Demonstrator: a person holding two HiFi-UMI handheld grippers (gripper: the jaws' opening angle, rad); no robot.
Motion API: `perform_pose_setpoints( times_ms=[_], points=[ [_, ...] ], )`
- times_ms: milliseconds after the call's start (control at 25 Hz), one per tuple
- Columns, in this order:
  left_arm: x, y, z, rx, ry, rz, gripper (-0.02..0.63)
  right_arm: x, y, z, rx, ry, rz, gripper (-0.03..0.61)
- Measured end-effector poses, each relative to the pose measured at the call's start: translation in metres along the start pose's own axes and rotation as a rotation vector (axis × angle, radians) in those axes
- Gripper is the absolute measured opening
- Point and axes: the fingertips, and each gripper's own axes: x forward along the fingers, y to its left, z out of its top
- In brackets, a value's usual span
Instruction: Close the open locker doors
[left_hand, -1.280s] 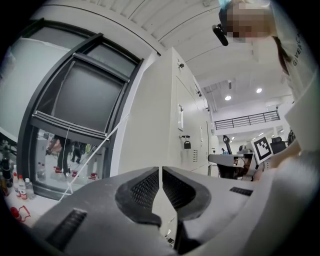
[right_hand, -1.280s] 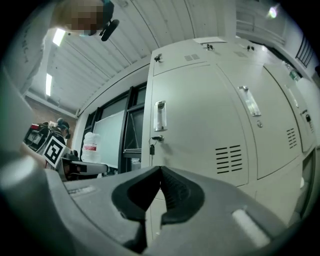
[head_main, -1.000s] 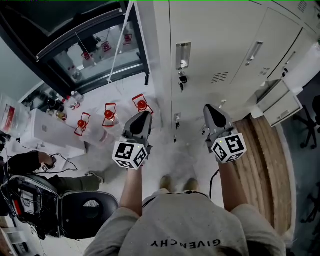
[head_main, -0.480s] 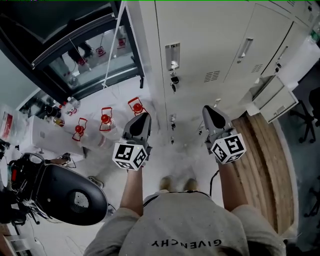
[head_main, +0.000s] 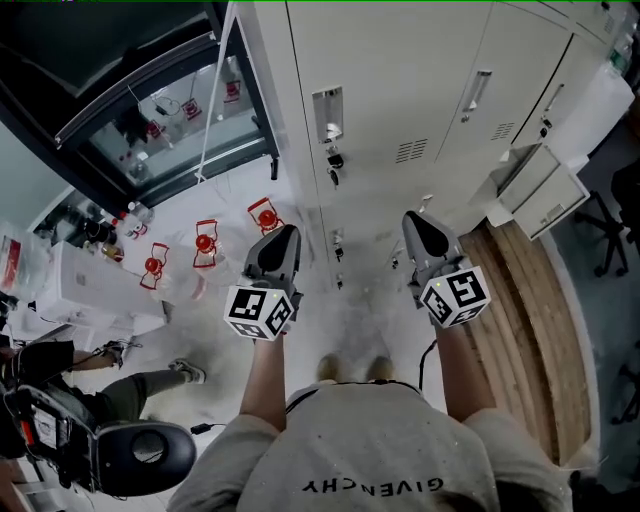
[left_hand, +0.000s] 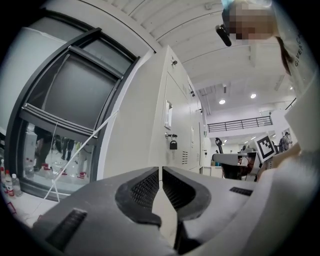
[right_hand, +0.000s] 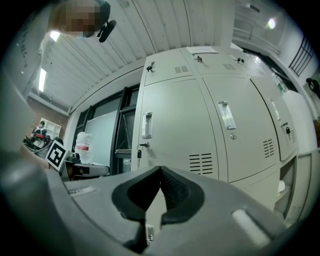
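A bank of pale grey lockers (head_main: 400, 60) stands in front of me. The door straight ahead is closed, with a recessed handle (head_main: 327, 115) and a padlock (head_main: 335, 160) under it. At the bank's right end a lower door (head_main: 535, 190) stands swung out; the right gripper view shows its dark opening (right_hand: 289, 185). My left gripper (head_main: 283, 240) and right gripper (head_main: 420, 225) hover side by side short of the lockers, touching nothing. The left gripper (left_hand: 160, 172) is shut and holds nothing, and the right gripper (right_hand: 160, 172) likewise.
A black-framed glass front (head_main: 150, 110) stands left of the lockers, with a white rod (head_main: 215, 90) leaning across it. Red lantern-like items (head_main: 205, 243) sit on the floor. A person's leg (head_main: 120, 390) and an office chair (head_main: 140, 455) are at lower left. Wooden flooring (head_main: 525, 330) runs on the right.
The lockers and the glass front have slid left in the head view. The office chair at lower left has shifted. Both grippers keep their places and stay shut.
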Motion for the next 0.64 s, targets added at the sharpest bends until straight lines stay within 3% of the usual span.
perform_pose_setpoints(
  times_ms=[640],
  points=[
    [0.0097,-0.0044,0.0010,0.007,0.005,-0.015,0.018,-0.0024,-0.0107,0.0003,0.009,0.003,-0.015,-0.005]
  ],
)
